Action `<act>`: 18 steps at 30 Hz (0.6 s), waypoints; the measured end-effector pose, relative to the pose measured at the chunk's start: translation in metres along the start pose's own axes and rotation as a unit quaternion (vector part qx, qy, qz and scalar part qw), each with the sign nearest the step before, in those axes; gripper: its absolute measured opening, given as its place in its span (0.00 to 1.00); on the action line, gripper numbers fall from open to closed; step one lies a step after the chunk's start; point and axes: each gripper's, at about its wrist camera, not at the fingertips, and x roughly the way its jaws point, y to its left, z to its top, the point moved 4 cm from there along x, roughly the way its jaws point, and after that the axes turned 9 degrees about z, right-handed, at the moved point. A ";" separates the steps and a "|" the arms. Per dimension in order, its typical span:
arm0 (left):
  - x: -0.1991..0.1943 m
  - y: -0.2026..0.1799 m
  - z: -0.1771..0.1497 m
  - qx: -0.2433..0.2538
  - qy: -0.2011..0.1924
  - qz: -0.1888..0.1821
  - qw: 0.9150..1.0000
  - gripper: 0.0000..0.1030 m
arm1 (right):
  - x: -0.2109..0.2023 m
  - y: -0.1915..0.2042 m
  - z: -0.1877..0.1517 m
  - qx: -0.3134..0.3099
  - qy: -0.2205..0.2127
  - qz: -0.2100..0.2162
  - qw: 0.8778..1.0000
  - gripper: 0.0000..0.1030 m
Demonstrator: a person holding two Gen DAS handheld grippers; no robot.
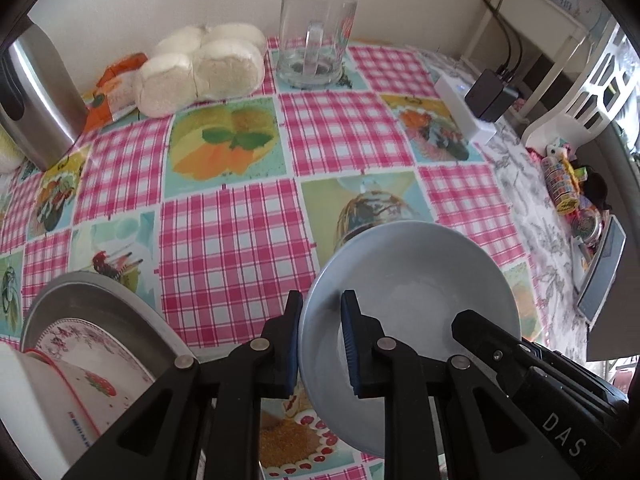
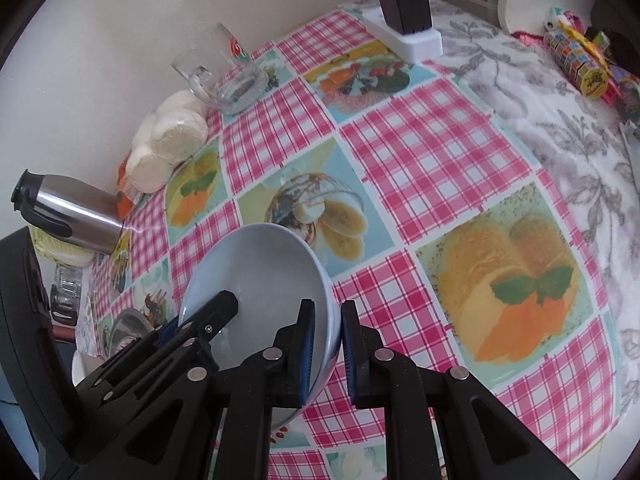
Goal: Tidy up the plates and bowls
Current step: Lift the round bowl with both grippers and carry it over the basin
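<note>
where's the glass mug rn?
The glass mug stands upright at the far edge of the checked tablecloth by the wall, just right of the bagged white buns in the left wrist view, left of the white power strip.

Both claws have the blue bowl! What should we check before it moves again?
1. Left claw pinching the bowl rim: ok.
2. Right claw pinching the opposite rim: ok.
3. Bowl empty, nothing to spill: ok.
4. Bowl level: not ok, it looks tilted.
5. Plate stack beside the bowl, touching it or apart: cannot tell.
6. Glass mug well away by the wall: ok.
</note>
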 end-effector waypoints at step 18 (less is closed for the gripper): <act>-0.105 0.043 0.008 -0.062 -0.118 -0.029 0.991 0.19 | -0.076 0.078 0.005 -0.073 -0.084 0.047 0.993 0.14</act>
